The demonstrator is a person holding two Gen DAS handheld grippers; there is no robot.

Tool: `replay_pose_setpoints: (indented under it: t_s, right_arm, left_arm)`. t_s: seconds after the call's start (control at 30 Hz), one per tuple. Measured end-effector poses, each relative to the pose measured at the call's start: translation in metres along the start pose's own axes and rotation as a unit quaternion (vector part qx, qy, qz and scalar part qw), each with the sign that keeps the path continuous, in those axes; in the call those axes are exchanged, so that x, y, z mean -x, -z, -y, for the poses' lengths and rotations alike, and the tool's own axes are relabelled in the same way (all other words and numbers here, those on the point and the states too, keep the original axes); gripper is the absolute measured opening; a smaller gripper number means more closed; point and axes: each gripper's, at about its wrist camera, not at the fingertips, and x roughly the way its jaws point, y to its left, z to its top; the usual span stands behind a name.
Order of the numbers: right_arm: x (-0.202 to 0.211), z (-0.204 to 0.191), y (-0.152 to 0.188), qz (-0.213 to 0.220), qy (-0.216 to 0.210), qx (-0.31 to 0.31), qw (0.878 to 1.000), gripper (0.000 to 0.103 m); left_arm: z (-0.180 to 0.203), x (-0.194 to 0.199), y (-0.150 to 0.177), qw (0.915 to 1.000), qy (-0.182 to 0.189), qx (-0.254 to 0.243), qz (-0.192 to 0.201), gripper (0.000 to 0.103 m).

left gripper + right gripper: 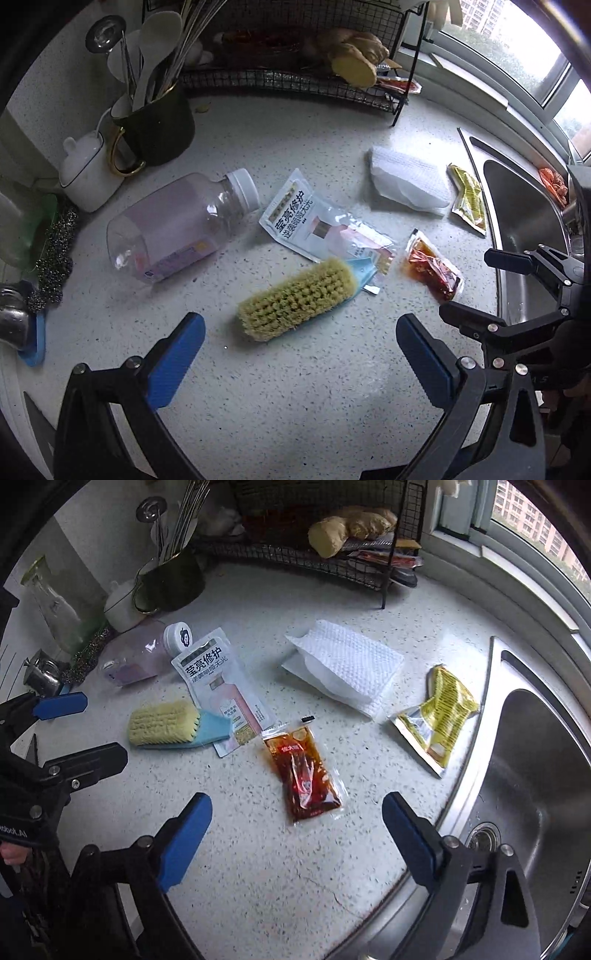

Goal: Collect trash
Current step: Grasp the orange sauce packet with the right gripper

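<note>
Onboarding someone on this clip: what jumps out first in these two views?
Litter strewn over the speckled counter: a red sauce packet lies flat just ahead of the open right tongs, with a crumpled yellow sachet beside the sink. The open left tongs hover near a scrub brush lying partly on a white pouch, with a clear capped bottle on its side to their left.

On the counter lay one clear plastic bottle (pixel 177 225), one scrub brush (pixel 299 302), one folded paper towel (pixel 343 664) and three sachets: a white one (pixel 221 686), a red sauce one (pixel 303 775), a yellow one (pixel 439 716). Two grippers (pixel 299 354) (pixel 295 834) hovered above
</note>
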Motion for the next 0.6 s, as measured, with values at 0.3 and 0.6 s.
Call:
replay_pose_setpoints:
  t_s: [0.3,0.6]
  right_arm:
    - [-0.039,-0.007,-0.012,-0.038,-0.01,0.026,0.999,0.079]
    - [-0.04,-0.011,-0.017,-0.033,0.005,0.042,0.999,0.046]
  left_arm:
    - [-0.022,-0.01,-0.002,0.9991,0.034,0.021,-0.013,0.103]
    - [-0.019,-0.011,-0.006,0.9991,0.04,-0.009,-0.01,0.103]
